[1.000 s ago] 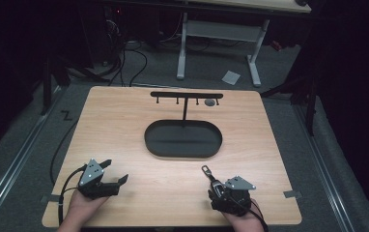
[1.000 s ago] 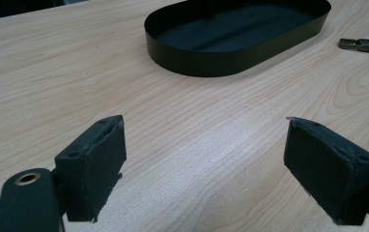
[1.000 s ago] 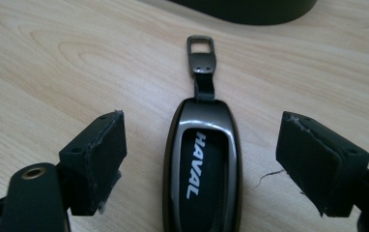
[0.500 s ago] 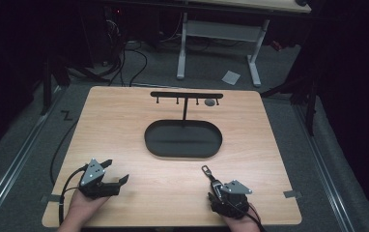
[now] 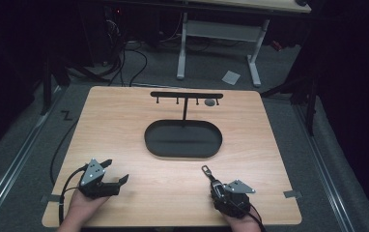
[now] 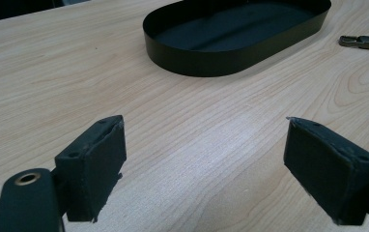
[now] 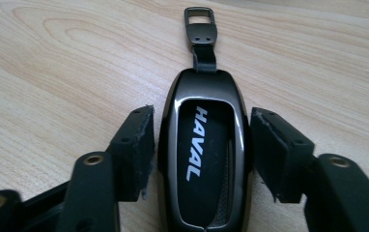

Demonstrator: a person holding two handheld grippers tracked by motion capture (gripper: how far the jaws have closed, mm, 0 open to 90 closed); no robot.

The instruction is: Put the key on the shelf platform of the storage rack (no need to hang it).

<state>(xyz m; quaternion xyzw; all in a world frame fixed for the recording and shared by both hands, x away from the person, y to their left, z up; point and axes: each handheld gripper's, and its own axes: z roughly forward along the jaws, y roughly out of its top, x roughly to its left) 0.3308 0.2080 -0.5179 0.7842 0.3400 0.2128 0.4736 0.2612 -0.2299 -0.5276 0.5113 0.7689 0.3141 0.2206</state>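
**Key fob between the right jaws, near the black tray**

A black oval tray (image 5: 183, 139) sits at the middle of the wooden table (image 5: 124, 121), and everything else is placed from it. Just behind the tray stands a black T-shaped rack (image 5: 186, 95) with small pegs; a round grey object (image 5: 210, 102) hangs near its right end.

In front of the tray and to its right, the right hand-held gripper (image 7: 199, 145) has a dark key fob (image 7: 204, 150) (lettered HAVAL) lying on the table between its jaws. The pads (image 7: 136, 145) sit just beside the fob's sides; whether they press it I cannot tell. The fob's metal clip (image 7: 201, 26) points toward the tray.

In front of the tray and to its left, the left hand-held gripper (image 6: 206, 169) rests low over bare wood, jaws spread wide with nothing between them.
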